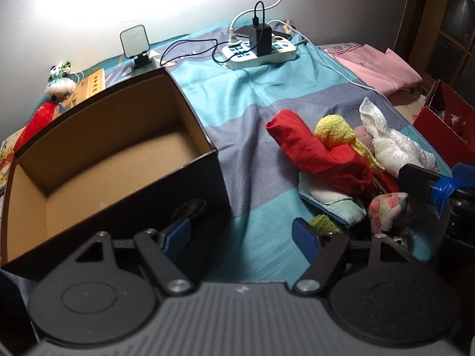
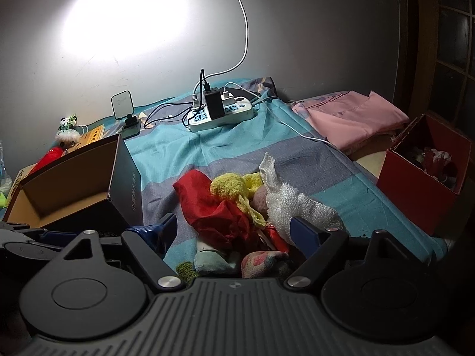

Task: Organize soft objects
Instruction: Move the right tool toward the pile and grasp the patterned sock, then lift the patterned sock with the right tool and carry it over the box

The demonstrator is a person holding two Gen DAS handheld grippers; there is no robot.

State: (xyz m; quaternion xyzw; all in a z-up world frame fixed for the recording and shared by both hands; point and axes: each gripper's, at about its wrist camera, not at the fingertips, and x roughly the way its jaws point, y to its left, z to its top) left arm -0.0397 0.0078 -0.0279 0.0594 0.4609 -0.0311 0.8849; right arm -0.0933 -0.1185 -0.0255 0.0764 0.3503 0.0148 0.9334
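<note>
A heap of soft things lies on the striped bedsheet (image 1: 252, 95): a red cloth (image 1: 311, 148), a yellow fuzzy piece (image 1: 335, 130), a white towel (image 1: 389, 142), a pale blue item (image 1: 332, 201) and a pink patterned sock (image 1: 386, 210). Left of the heap stands an open cardboard box (image 1: 166, 103) with nothing inside. My left gripper (image 1: 242, 233) is open over bare sheet, between box and heap. In the right wrist view my right gripper (image 2: 234, 231) is open just above the near side of the heap, with the red cloth (image 2: 213, 204) and the sock (image 2: 261, 262) between its fingers, untouched.
A power strip (image 1: 261, 52) with plugs and cables sits at the back. Folded pink fabric (image 2: 350, 118) and a red box (image 2: 415, 192) lie to the right. Behind the cardboard box (image 2: 127, 178) are a small stand (image 2: 121, 106), a panda toy (image 2: 68, 130) and books.
</note>
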